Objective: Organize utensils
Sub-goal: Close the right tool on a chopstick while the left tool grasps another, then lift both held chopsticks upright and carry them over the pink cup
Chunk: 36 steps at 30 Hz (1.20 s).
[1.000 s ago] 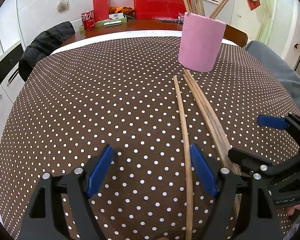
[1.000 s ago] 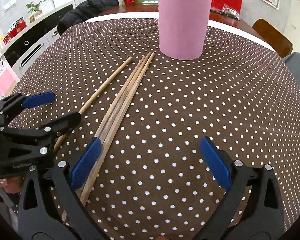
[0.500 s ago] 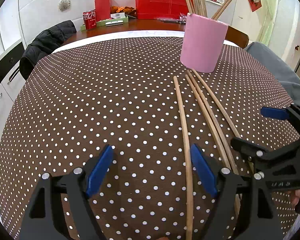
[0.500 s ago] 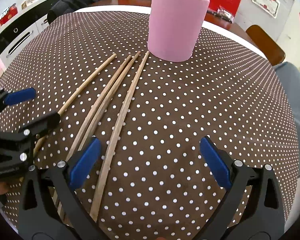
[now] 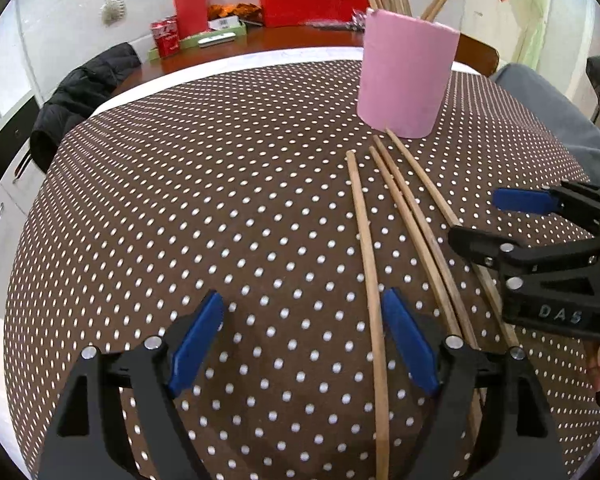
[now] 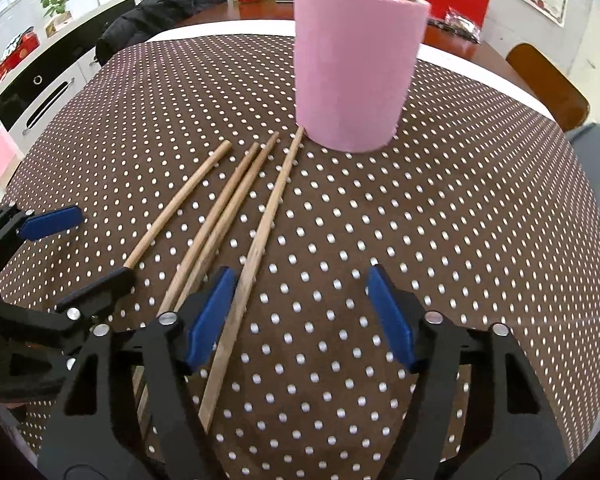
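Dotted tablecloth (image 6: 460,200) is strewn with four chopsticks (image 6: 260,236) near the pink cup (image 6: 356,72). One is being straddled by the closing right gripper (image 6: 300,312), not yet pinched; next, squeezing is needed. The left gripper (image 5: 300,340) is held open.

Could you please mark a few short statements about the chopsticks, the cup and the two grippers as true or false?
1. Four chopsticks lie loose on the dotted tablecloth. True.
2. The pink cup is empty. False: chopsticks stand in it.
3. The right gripper has one chopstick between its jaws, which have just been closing. True.
4. The left gripper is shut on a chopstick. False: its jaws are open and hold nothing.
5. The cup lies on its side. False: it stands upright.
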Each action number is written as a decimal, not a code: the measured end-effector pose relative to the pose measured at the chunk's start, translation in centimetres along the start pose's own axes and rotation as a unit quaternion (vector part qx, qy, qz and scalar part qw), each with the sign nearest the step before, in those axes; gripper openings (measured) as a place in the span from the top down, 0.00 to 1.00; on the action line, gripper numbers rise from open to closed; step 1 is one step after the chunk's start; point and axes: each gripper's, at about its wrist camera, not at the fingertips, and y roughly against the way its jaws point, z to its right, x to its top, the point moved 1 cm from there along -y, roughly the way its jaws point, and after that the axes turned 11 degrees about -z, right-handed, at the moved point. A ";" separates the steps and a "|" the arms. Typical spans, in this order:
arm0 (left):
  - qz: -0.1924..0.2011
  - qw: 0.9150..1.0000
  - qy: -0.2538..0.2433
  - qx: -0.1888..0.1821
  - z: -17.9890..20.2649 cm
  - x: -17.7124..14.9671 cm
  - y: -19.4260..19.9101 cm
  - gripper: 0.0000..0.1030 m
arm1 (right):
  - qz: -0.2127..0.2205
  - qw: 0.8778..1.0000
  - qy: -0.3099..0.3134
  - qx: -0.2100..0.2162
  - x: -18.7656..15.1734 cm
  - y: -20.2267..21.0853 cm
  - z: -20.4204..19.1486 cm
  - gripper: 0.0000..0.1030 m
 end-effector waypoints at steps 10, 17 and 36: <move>-0.019 0.998 -0.058 -0.012 2.0 1.4 0.4 0.92 | 0.000 0.999 0.000 0.036 -0.5 0.9 0.4 0.91; -0.017 0.998 -0.054 0.000 2.5 1.9 0.2 0.94 | 0.001 1.000 0.007 0.025 0.6 0.3 0.3 0.91; 0.125 0.987 0.074 -0.065 -0.2 -0.3 6.1 0.95 | 0.125 0.964 -0.044 0.232 -3.0 5.7 3.7 0.94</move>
